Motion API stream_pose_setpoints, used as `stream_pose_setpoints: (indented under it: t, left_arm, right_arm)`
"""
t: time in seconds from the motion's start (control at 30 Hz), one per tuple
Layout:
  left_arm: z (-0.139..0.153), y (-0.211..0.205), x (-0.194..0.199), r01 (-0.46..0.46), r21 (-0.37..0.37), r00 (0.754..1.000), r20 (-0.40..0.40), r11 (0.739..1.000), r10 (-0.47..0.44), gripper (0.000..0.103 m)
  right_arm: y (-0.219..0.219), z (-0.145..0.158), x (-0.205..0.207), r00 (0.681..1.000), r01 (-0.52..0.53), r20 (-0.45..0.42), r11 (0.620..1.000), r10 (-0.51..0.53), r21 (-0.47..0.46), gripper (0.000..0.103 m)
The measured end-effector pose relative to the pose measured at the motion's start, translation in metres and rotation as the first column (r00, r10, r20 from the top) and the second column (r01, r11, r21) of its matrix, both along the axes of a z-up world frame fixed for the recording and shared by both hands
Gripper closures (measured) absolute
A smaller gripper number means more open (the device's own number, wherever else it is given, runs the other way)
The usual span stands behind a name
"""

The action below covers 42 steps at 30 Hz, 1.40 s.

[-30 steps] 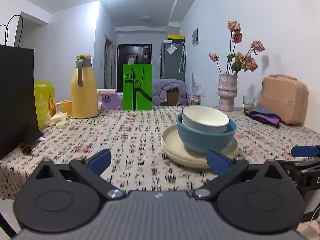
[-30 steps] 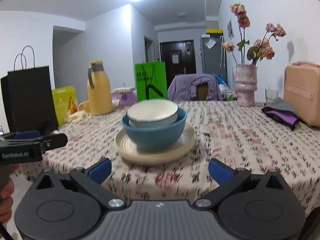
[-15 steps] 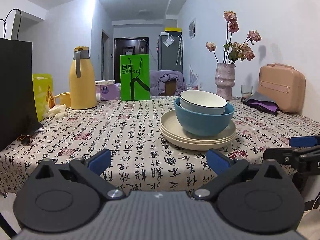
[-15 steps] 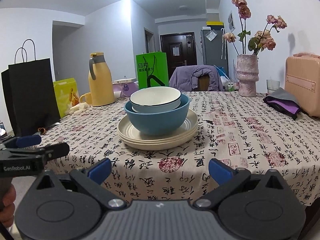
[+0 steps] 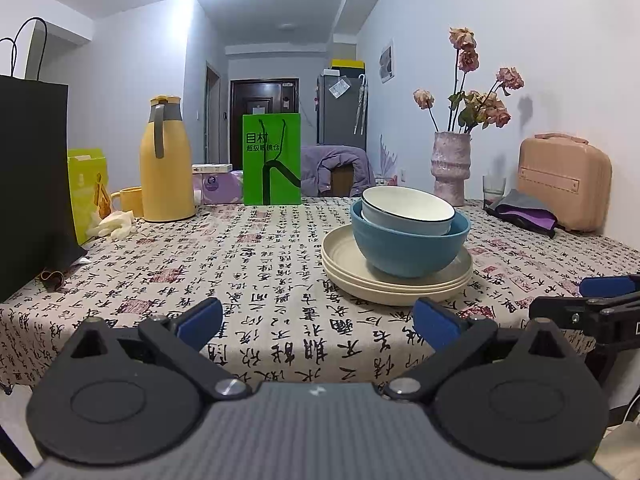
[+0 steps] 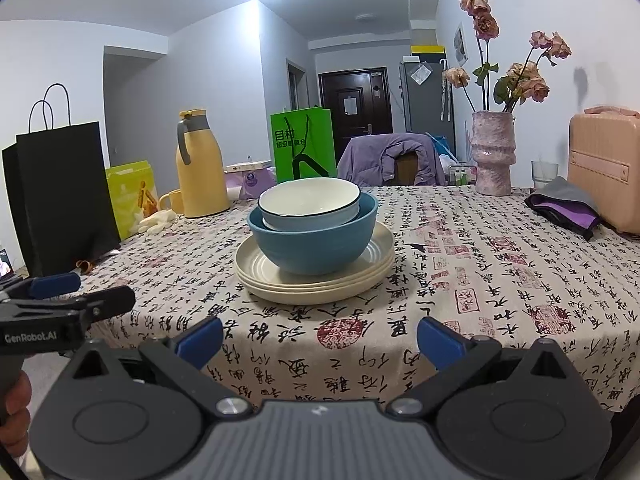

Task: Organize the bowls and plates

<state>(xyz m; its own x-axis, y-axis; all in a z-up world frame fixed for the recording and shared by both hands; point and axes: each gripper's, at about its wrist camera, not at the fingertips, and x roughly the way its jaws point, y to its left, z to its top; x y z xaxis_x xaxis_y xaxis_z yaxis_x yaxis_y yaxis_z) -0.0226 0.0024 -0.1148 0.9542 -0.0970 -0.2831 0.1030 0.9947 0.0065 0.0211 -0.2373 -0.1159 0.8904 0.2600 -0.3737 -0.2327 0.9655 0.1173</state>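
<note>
- Holding both tools at the near edge of the table [image 5: 248, 280], we have nothing gripped in either.
- Our left gripper [image 5: 316, 318] has its blue-padded fingers [image 5: 200, 316] spread wide apart, with only tablecloth showing between them.
- Our right gripper [image 6: 318, 338] is likewise spread wide, its blue pads [image 6: 438, 340] apart over the printed cloth and touching nothing.
- From the right wrist view we see the left gripper at the left edge, level with the table's front, and part of a hand [image 6: 14, 412] on its handle.
- From the left wrist view the right gripper pokes in at the right edge, beside the table's near corner.
- Ahead of us the dishes stand in one stack: cream plates [image 5: 396, 280] at the bottom, a blue bowl [image 5: 408, 248] resting on them, and a white bowl [image 5: 406, 210] with a dark rim nested inside the blue one, tilted a little.
- That stack sits toward the near middle of the table, apart from both grippers.
- Farther back we see a yellow thermos [image 5: 166, 164] with a yellow mug [image 5: 130, 200] beside it, a green paper bag [image 5: 272, 160], and a pink vase [image 5: 450, 168] of dried flowers.
- At the left stands a black paper bag [image 5: 32, 184]; at the right, a pink case [image 5: 564, 184] with a folded purple cloth [image 5: 524, 214] in front of it.
</note>
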Motion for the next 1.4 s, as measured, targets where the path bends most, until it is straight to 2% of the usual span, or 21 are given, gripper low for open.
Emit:
stream_pose_setpoints:
  t: [1.4]
  left_arm:
    - [0.0009,-0.0029,-0.0054,0.019,0.004,0.999,0.027,1.0,-0.019,0.0]
  right_arm:
    - [-0.0009,0.0012,-0.0018,1.0,-0.002,0.007,1.0,0.002,-0.004,0.0]
